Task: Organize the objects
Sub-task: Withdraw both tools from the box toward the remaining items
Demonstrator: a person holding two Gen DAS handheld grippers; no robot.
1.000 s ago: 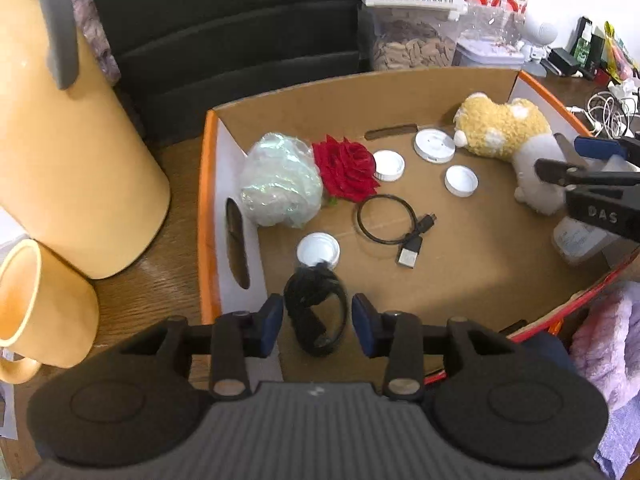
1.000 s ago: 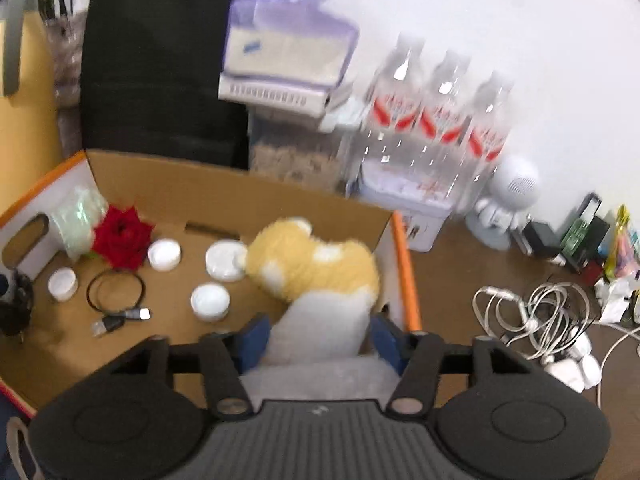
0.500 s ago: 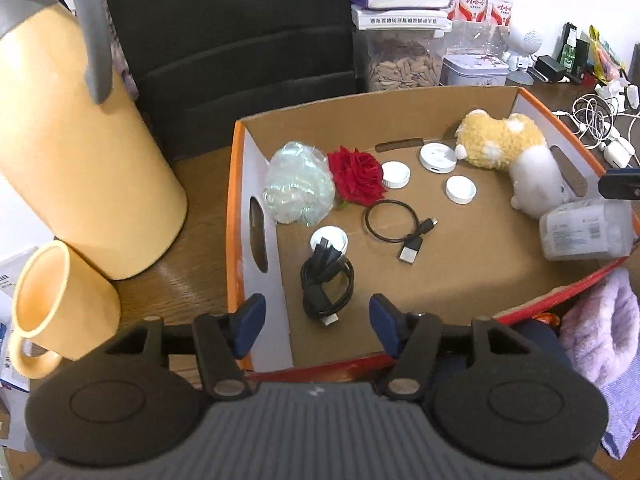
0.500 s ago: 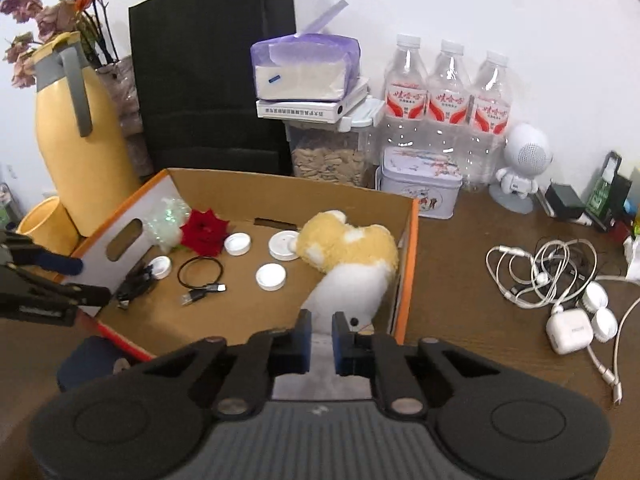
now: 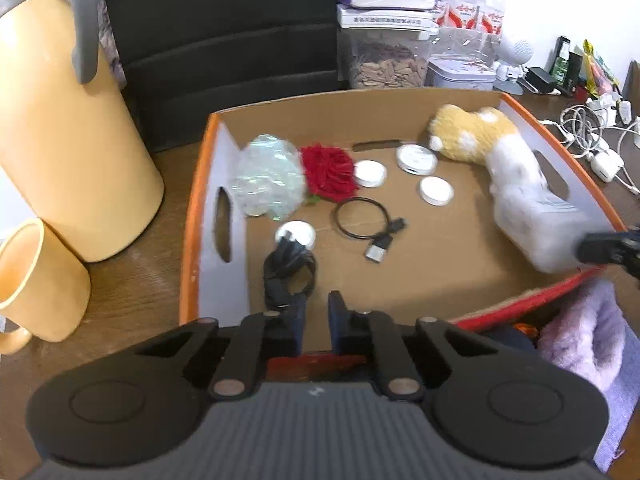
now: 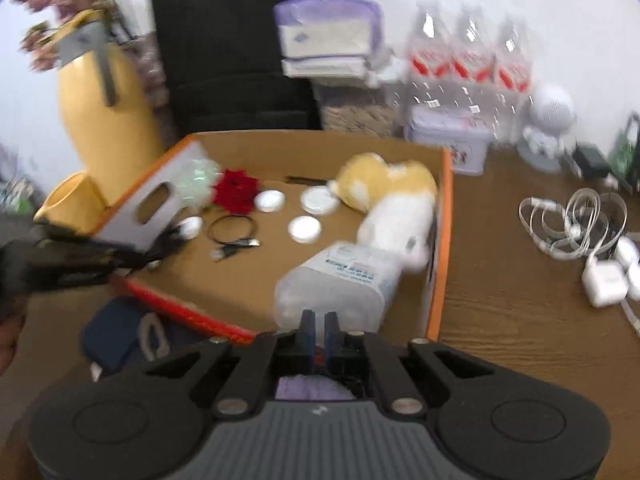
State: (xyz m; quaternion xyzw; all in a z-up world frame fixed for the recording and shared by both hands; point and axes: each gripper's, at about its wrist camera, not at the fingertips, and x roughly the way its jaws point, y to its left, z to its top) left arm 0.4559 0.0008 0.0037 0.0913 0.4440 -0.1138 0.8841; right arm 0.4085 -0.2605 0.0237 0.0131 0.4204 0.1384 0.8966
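Note:
A cardboard box with orange rims holds a red rose, a clear plastic wad, white round lids, a thin black cable, a coiled black cable, a yellow-white plush toy and a clear plastic pack. My left gripper is nearly shut and empty, just before the box's near wall behind the coiled cable. My right gripper is shut and empty, just behind the pack at the box's near right corner; it also shows in the left wrist view.
A yellow jug and yellow mug stand left of the box. A black bag, water bottles and containers stand behind. White cables and chargers lie right. A purple cloth and a dark blue thing lie before the box.
My left gripper let go of the coiled black cable, drew back and closed. My right gripper drew back from the plush toy and closed; the plastic pack now lies in the box.

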